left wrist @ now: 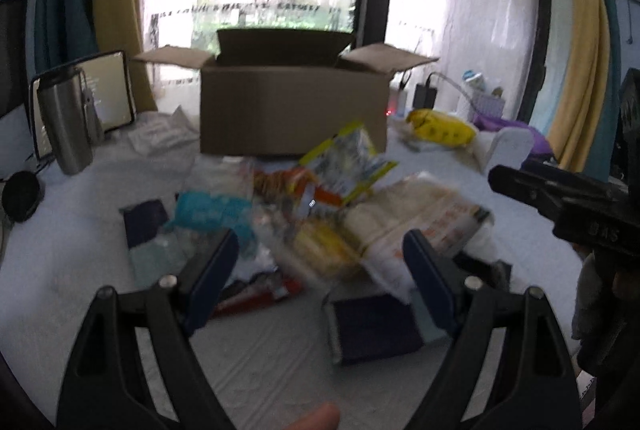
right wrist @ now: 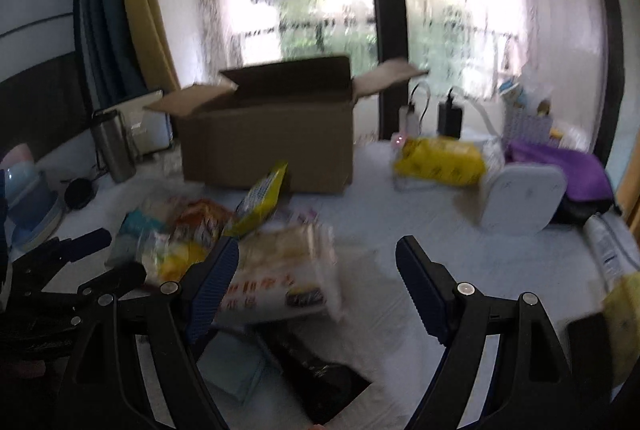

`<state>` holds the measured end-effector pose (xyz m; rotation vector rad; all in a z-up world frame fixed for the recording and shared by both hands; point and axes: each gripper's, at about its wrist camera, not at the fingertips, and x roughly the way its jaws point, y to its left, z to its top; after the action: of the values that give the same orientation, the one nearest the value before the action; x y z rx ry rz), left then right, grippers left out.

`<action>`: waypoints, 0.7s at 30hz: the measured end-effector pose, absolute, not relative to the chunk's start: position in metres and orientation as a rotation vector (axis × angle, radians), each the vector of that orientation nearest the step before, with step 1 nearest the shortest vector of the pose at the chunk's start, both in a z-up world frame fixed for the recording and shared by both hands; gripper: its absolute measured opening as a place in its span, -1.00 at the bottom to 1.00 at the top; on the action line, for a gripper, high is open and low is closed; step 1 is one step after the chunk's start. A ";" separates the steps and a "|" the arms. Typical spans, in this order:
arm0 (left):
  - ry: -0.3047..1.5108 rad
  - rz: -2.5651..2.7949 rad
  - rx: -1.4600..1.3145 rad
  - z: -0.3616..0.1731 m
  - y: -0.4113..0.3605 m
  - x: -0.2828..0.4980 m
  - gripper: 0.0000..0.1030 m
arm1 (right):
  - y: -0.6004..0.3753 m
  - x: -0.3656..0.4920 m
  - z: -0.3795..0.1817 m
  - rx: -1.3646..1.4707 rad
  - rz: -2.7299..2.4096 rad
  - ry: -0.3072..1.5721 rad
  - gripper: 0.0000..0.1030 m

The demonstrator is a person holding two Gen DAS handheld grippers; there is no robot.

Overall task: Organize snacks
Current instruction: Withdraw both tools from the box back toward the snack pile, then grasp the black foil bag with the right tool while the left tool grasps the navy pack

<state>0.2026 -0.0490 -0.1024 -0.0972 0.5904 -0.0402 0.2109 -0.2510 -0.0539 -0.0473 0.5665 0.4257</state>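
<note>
Both tools gape empty: the left tool (left wrist: 320,270) hangs over the snack pile (left wrist: 312,213) mid-desk, nearer than the right tool (right wrist: 316,278); the open cardboard box (left wrist: 294,109) stands beyond, toward the window edge.

Snack pile (left wrist: 312,213) blocks path to cardboard box (left wrist: 294,109); bare tabletop (right wrist: 380,197) right of pile.

Brown cardboard box (left wrist: 294,109); yellow-edged snack bag (left wrist: 348,161); teal packet (left wrist: 212,209). Silver tumbler (left wrist: 64,121). Purple cloth (right wrist: 560,165) on the white worktop (left wrist: 260,362).
</note>
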 end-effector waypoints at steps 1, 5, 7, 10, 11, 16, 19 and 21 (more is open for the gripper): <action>0.607 -0.037 -0.106 -0.107 -0.047 0.203 0.66 | -0.248 0.212 -0.058 -0.049 0.430 0.580 0.63; 0.656 -0.041 -0.123 -0.120 -0.042 0.202 0.66 | -0.241 0.217 -0.073 -0.046 0.438 0.641 0.63; 0.679 -0.040 -0.112 -0.127 -0.042 0.200 0.66 | -0.241 0.219 -0.081 -0.045 0.428 0.671 0.63; 0.712 -0.044 -0.109 -0.135 -0.040 0.198 0.66 | -0.242 0.219 -0.091 -0.056 0.419 0.705 0.63; 0.723 -0.040 -0.107 -0.139 -0.040 0.198 0.66 | -0.243 0.218 -0.095 -0.060 0.413 0.716 0.63; 0.756 -0.072 -0.143 -0.146 -0.034 0.197 0.66 | -0.249 0.212 -0.114 -0.061 0.391 0.784 0.63; 0.752 -0.138 -0.120 -0.142 -0.047 0.197 0.66 | -0.254 0.210 -0.114 -0.061 0.378 0.794 0.63; 0.761 -0.182 -0.098 -0.143 -0.061 0.199 0.66 | -0.256 0.211 -0.116 -0.063 0.365 0.812 0.63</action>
<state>0.1992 -0.0611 -0.1430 -0.0984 0.7608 -0.1819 0.2112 -0.2557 -0.1159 -0.0630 0.8121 0.3653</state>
